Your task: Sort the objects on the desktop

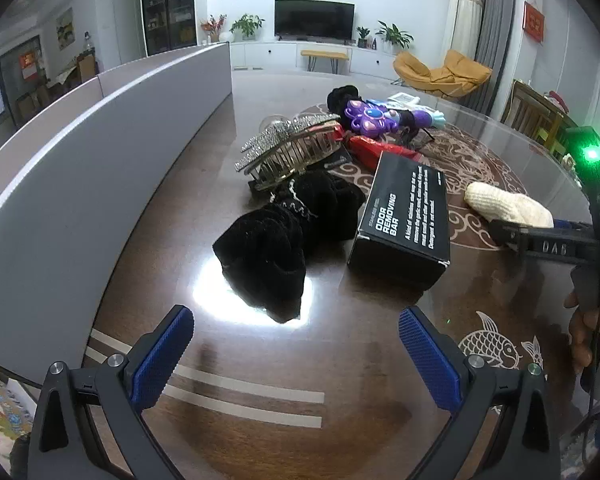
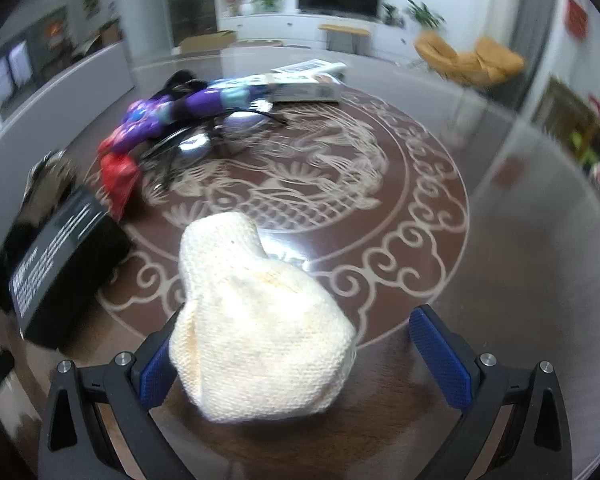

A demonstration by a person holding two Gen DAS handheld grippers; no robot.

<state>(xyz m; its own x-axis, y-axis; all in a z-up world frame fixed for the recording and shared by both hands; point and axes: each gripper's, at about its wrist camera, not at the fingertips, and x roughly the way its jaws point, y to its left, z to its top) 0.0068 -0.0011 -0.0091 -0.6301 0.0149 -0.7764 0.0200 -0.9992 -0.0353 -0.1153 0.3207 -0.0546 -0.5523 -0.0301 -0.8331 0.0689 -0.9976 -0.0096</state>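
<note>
Right gripper (image 2: 300,360): jaws wide, the knit piece (image 2: 256,332) lying between them; its left edge hides the left pad, the right pad stands clear of it, so nothing is clamped. Seems placed to close on it next.
Left gripper (image 1: 296,354): jaws wide and empty, low over the tabletop (image 1: 260,364) at the bottom of the frame, aimed at the scrunchie (image 1: 284,232) — probably waiting its turn.
Knit piece: cream, soft, bulbous with a narrower end pointing away; lower centre in the right view, middle right (image 1: 508,206) in the left view.
Pile: black box (image 1: 404,216) centre right, rhinestone claw clip (image 1: 288,152) above the scrunchie, purple toy (image 1: 370,118) and red wrapper (image 1: 376,152) upper centre; all unsorted, by the look of it.
Glasses (image 2: 204,140): left of centre, right view, blurred.
</note>
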